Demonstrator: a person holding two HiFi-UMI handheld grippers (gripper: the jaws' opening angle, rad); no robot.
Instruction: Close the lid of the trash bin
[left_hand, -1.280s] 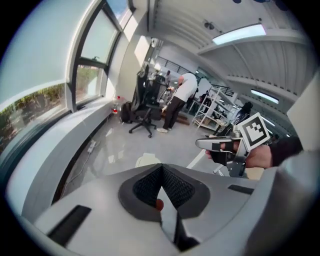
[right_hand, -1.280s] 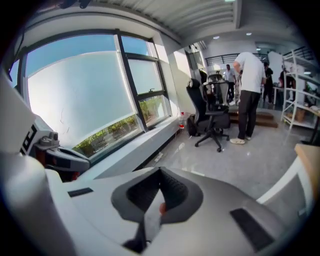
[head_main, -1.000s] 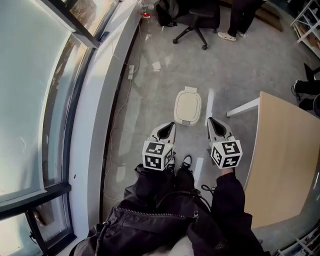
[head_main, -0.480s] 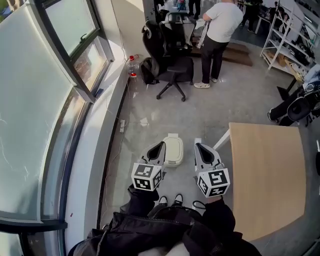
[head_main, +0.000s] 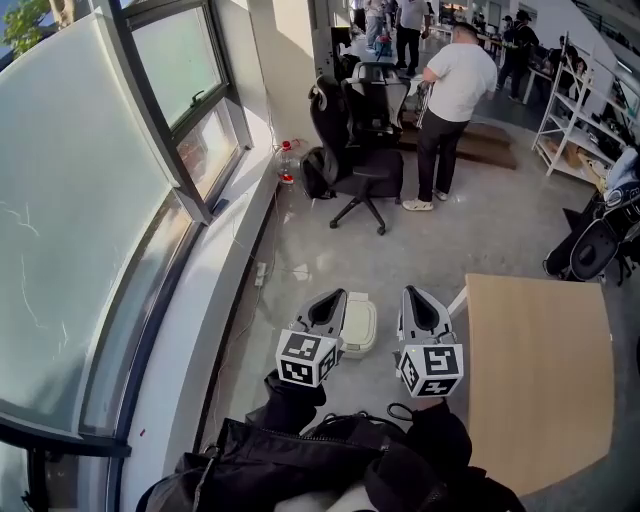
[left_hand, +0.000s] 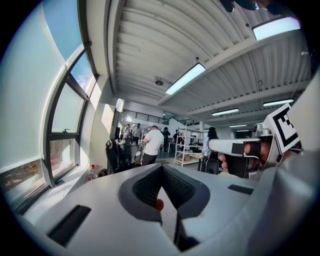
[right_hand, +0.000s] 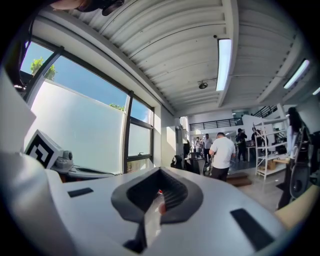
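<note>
The trash bin (head_main: 360, 324) stands on the grey floor (head_main: 330, 250), just ahead of the person. In the head view it shows between the two grippers. Its cream lid (head_main: 361, 316) lies flat on the bin, closed. The left gripper (head_main: 330, 300) overlaps the bin's left edge in that view.

Left gripper (left_hand: 161, 172): jaws pressed together, nothing between them.

Right gripper (head_main: 420, 298) (right_hand: 160, 181): jaws pressed together, nothing between them.

Both grippers are held side by side and point out into the room. A wooden table (head_main: 540, 360) stands just to the right of the right gripper. A black office chair (head_main: 365, 170) and a person in a white shirt (head_main: 455, 90) are well beyond the bin. A long window (head_main: 100, 200) runs along the left.
</note>
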